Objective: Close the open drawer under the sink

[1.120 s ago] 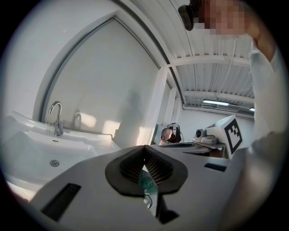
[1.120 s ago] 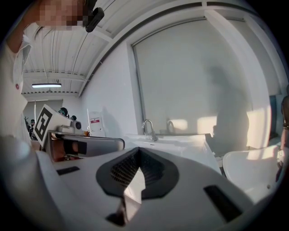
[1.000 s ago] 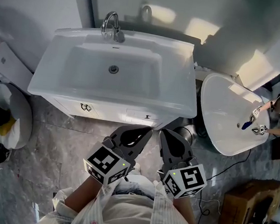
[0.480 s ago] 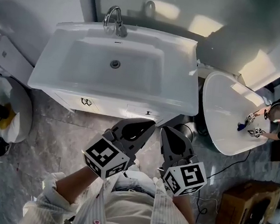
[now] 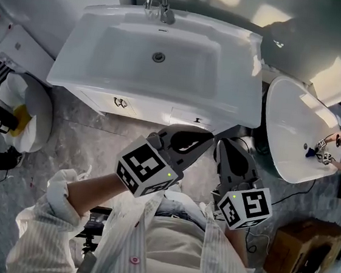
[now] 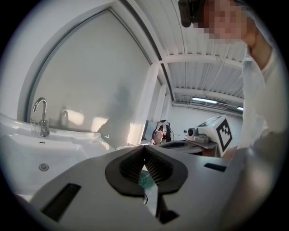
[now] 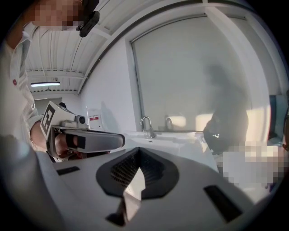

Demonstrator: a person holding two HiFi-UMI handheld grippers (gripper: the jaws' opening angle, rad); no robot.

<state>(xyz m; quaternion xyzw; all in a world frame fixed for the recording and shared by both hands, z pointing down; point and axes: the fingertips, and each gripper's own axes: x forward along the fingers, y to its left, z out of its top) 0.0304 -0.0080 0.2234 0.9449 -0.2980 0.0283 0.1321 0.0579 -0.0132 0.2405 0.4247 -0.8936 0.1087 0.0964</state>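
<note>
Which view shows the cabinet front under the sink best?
Head view: the cabinet front and its handles show below the basin. Both gripper views catch only the faucet and basin top.

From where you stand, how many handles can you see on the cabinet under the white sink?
2. One small dark metal handle is on the left of the white cabinet front; the other is on its right. Lower ones may be hidden.

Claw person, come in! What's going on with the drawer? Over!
Left claw, right claw: both shut, empty, short of the sink. Drawer untouched; open or not, can't tell from above. Nothing in the way.
</note>
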